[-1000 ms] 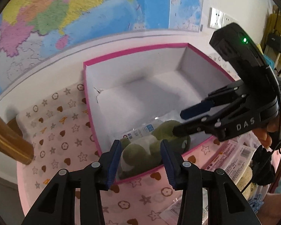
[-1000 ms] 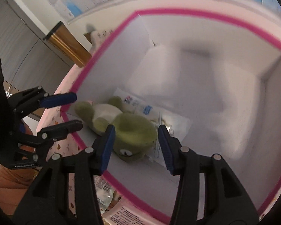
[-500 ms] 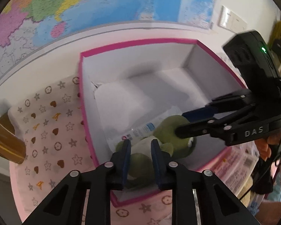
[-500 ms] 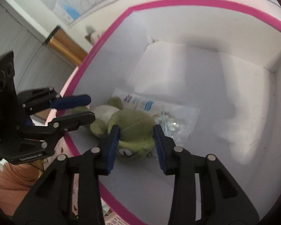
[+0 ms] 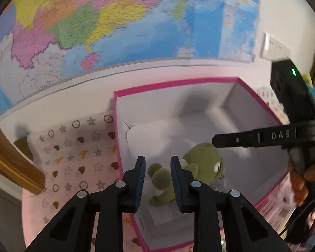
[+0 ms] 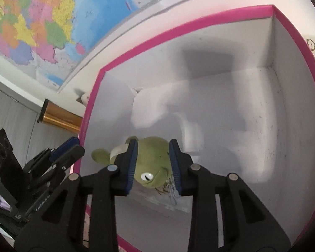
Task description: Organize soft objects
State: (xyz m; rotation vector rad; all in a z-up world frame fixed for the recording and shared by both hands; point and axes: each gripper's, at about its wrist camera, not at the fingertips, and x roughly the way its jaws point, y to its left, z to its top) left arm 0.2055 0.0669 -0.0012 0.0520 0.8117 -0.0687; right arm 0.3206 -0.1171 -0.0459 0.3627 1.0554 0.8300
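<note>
Wall map (image 5: 119,21) behind pink-rimmed box (image 6: 178,27), left tongs (image 5: 157,163) opening around frog plush (image 6: 152,157), right tongs (image 6: 153,147) closing on its head

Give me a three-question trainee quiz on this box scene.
1. True or false: the green frog plush lies inside the pink-rimmed box.
2. Which part of the frog sits between the right gripper fingers: A head, B foot, C nothing?
3. Fill in: the wall behind the box bears a coloured ____.

Key: 1 true; 2 A; 3 map.
</note>
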